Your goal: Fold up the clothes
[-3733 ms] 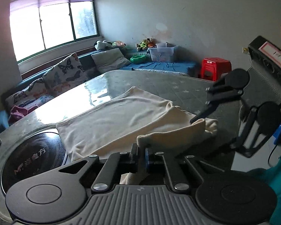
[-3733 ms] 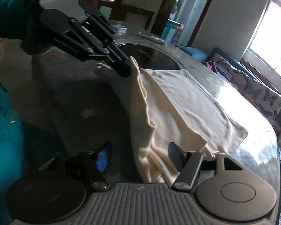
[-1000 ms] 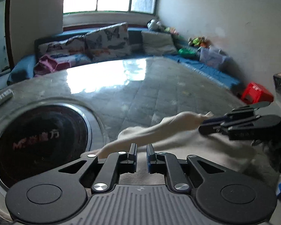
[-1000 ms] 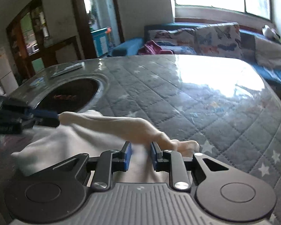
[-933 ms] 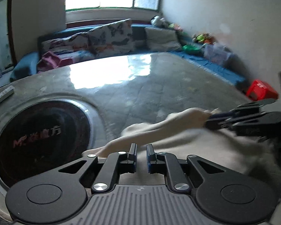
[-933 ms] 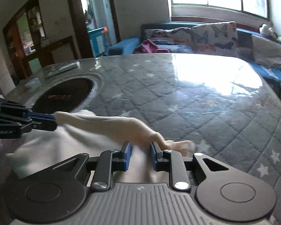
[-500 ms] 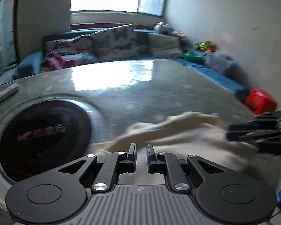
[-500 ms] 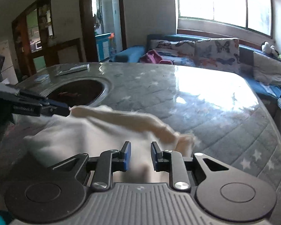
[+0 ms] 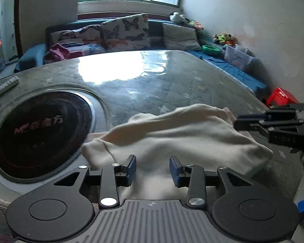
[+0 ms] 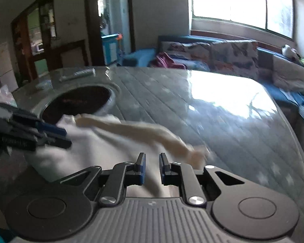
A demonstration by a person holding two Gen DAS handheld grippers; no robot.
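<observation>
Cream garment (image 9: 172,139) is lying folded on the quilted worktop (image 9: 152,89), beside the dark round inset (image 9: 40,129). Left gripper (image 9: 152,169) jaws have just been opening, now standing spread over the cloth, not pinching. Right gripper (image 10: 151,167) jaws have been closing; narrow gap, gripping nothing.

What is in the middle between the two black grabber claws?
The cream cloth lies folded on the table between the left gripper and the right gripper. The left wrist view shows it best.
</observation>
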